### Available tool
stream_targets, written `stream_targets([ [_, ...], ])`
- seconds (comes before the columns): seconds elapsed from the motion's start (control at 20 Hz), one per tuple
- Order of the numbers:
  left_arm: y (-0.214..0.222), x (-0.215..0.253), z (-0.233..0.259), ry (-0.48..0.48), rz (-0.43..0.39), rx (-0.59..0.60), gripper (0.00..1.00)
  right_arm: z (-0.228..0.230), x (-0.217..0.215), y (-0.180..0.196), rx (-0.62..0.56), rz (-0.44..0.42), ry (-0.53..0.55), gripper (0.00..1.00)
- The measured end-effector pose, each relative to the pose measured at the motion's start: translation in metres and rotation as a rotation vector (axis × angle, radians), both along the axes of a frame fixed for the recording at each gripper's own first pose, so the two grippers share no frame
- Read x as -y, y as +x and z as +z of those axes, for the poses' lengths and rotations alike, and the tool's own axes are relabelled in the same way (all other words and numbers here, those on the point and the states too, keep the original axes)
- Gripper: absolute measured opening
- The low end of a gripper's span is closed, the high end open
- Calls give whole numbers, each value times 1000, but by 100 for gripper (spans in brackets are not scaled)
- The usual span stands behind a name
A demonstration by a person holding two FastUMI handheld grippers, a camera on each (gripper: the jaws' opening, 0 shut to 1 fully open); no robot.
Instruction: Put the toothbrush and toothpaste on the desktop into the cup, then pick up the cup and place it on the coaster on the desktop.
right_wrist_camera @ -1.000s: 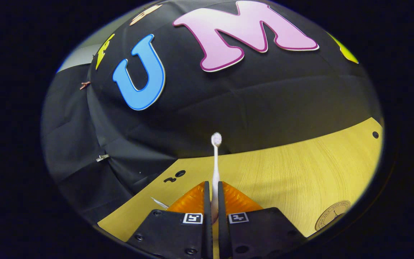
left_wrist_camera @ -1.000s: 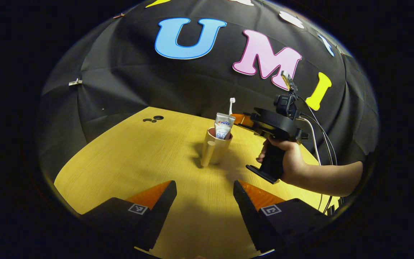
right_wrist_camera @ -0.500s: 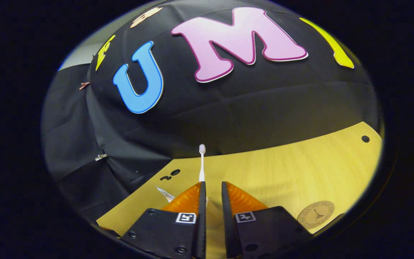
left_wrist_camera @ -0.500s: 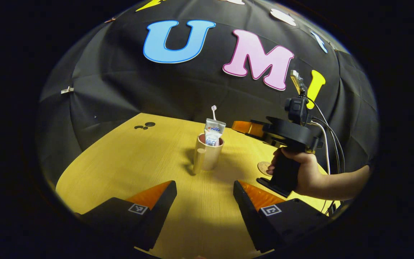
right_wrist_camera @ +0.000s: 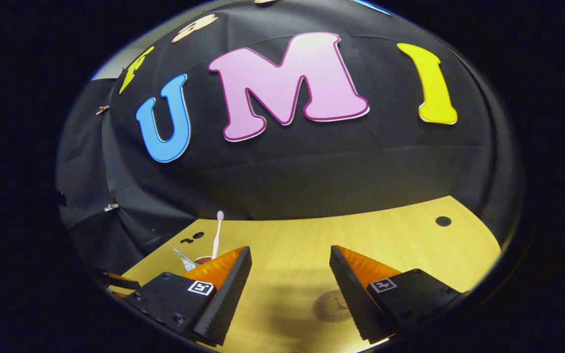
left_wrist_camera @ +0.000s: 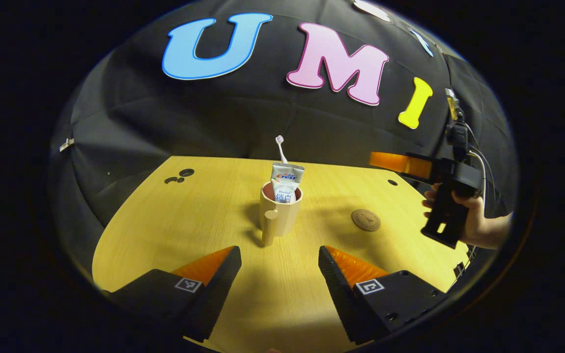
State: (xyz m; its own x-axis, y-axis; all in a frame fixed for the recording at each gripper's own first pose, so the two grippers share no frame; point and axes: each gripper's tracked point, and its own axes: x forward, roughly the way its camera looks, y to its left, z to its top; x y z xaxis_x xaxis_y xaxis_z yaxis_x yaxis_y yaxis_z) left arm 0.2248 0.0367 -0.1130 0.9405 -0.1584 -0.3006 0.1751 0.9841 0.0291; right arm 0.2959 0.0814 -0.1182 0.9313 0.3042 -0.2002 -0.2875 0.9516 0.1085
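Released from the toothbrush [left_wrist_camera: 279,148] it pinched a second ago, the right gripper [right_wrist_camera: 290,269] now has its jaws spread wide with nothing between them, hovering over the desktop [right_wrist_camera: 385,240] with the coaster [right_wrist_camera: 332,305] low in its view, partly shaded between the fingers. Seen from the left gripper view, the right gripper [left_wrist_camera: 400,164] has drawn back to the right edge, a hand [left_wrist_camera: 474,228] around its handle. At bottom centre, the left gripper [left_wrist_camera: 280,269] is wide open and empty. Toothbrush and toothpaste [left_wrist_camera: 285,182] stand in the cup [left_wrist_camera: 279,212] mid-frame; the coaster [left_wrist_camera: 366,219] lies apart, to its right. In the right gripper view, the cup is mostly hidden behind a finger.
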Motion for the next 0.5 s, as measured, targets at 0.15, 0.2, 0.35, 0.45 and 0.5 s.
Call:
stream_targets([
  [0.15, 20, 1, 2, 38, -29, -35, 98, 5, 35, -8, 13, -50, -23, 98],
  [0.2, 27, 2, 1, 47, -38, -48, 98, 6, 46, -11, 13, -64, -26, 98],
  [0.35, 49, 1, -8, 76, -36, -118, 98, 6, 80, -21, 4, -117, -29, 98],
  [0.45, 61, 3, -18, 91, -30, -175, 98, 5, 102, -28, 2, -152, -31, 98],
  [0.5, 67, 3, -20, 100, -27, -196, 98, 4, 114, -32, -2, -169, -31, 98],
])
